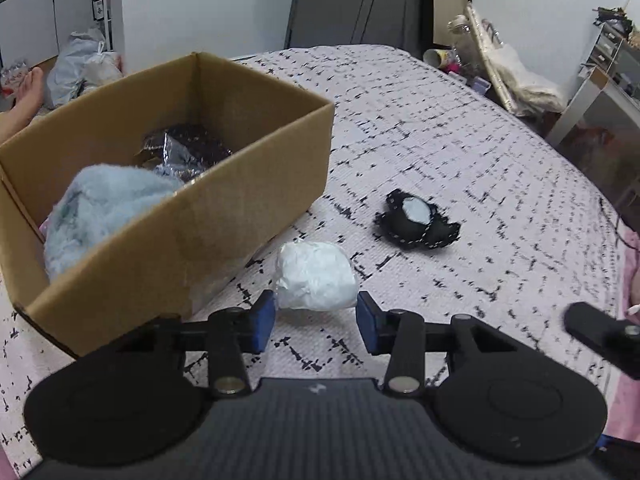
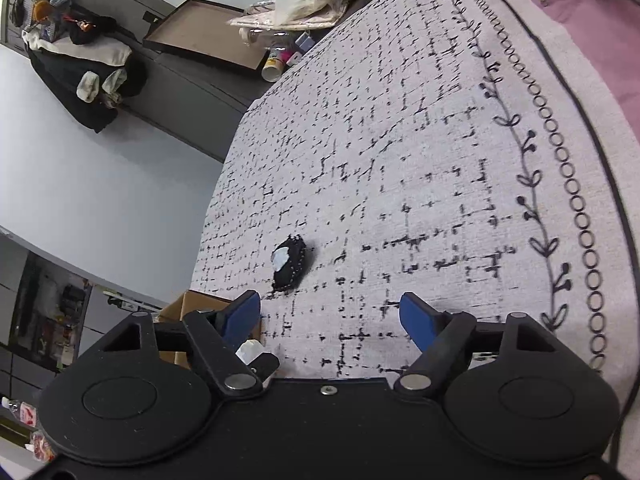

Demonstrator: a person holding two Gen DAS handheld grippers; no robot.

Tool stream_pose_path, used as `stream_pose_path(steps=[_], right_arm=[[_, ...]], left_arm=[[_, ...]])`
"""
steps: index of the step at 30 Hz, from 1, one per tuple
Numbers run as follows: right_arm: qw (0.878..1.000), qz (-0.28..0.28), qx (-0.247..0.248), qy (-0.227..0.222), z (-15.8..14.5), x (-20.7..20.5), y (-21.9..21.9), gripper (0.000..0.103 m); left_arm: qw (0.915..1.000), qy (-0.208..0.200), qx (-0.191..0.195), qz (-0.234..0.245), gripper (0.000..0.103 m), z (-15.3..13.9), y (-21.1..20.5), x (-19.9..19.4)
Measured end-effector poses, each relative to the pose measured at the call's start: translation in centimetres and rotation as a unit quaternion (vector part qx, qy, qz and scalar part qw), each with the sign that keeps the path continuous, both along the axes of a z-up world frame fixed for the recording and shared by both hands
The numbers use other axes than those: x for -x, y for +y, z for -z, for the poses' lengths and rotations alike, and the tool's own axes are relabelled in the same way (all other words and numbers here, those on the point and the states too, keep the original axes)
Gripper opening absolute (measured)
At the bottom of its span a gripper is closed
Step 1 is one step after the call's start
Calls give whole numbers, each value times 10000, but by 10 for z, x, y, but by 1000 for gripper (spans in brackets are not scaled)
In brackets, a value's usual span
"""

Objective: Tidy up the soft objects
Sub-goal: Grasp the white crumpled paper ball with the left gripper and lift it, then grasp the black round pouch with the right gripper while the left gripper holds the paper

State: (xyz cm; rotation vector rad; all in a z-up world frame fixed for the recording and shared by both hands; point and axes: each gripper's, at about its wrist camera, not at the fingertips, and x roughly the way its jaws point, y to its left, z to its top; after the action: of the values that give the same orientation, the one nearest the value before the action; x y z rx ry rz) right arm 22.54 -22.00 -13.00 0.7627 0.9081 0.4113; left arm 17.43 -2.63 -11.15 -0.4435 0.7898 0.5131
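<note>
A white crumpled soft bundle (image 1: 316, 276) lies on the patterned cloth just in front of my left gripper (image 1: 316, 312), which is open with its blue pads on either side of the bundle's near end. A black soft toy with a pale patch (image 1: 416, 220) lies further right; it also shows in the right wrist view (image 2: 289, 264). The cardboard box (image 1: 256, 184) at left holds a light blue fluffy item (image 1: 108, 212) and a dark shiny packet (image 1: 188, 148). My right gripper (image 2: 330, 316) is open and empty above the cloth, the black toy ahead to its left.
The patterned cloth (image 2: 440, 160) covers a bed, with a pink sheet (image 2: 580, 4) at its edge. Clutter, bags and a cup (image 2: 274, 66) stand beyond the far edge. The box corner (image 2: 188, 308) sits left of my right gripper. A bare foot (image 1: 28, 92) shows at far left.
</note>
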Motion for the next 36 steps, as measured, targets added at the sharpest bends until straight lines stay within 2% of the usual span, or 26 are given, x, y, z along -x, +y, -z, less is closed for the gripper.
stream_pose_path(steps=[5, 11, 17, 23, 25, 30, 33, 36], right_arm=[[9998, -13, -178, 14, 5, -8, 7, 72], [9995, -63, -304, 100, 10, -18, 18, 70], [9982, -48, -516, 314, 22, -30, 31, 62], [9970, 60, -712, 309, 30, -44, 40, 61], [9975, 76, -657, 261, 30, -49, 44, 59], [9986, 5, -464, 251, 37, -64, 54, 42], [9990, -78, -390, 191, 38, -70, 58, 38], [9993, -110, -320, 156, 38, -73, 61, 37]], left_arm=[[9996, -173, 24, 228, 42, -17, 1, 1], [9979, -332, -168, 529, 42, -43, 0, 3], [9963, -492, -264, 658, 42, -57, 6, 2], [9949, -659, -317, 695, 42, -67, 14, 3], [9945, -695, -350, 698, 42, -70, 17, 2], [9943, -726, -371, 686, 42, -71, 26, -4], [9941, -729, -388, 707, 42, -70, 29, -10], [9941, -716, -395, 717, 42, -69, 31, -12]])
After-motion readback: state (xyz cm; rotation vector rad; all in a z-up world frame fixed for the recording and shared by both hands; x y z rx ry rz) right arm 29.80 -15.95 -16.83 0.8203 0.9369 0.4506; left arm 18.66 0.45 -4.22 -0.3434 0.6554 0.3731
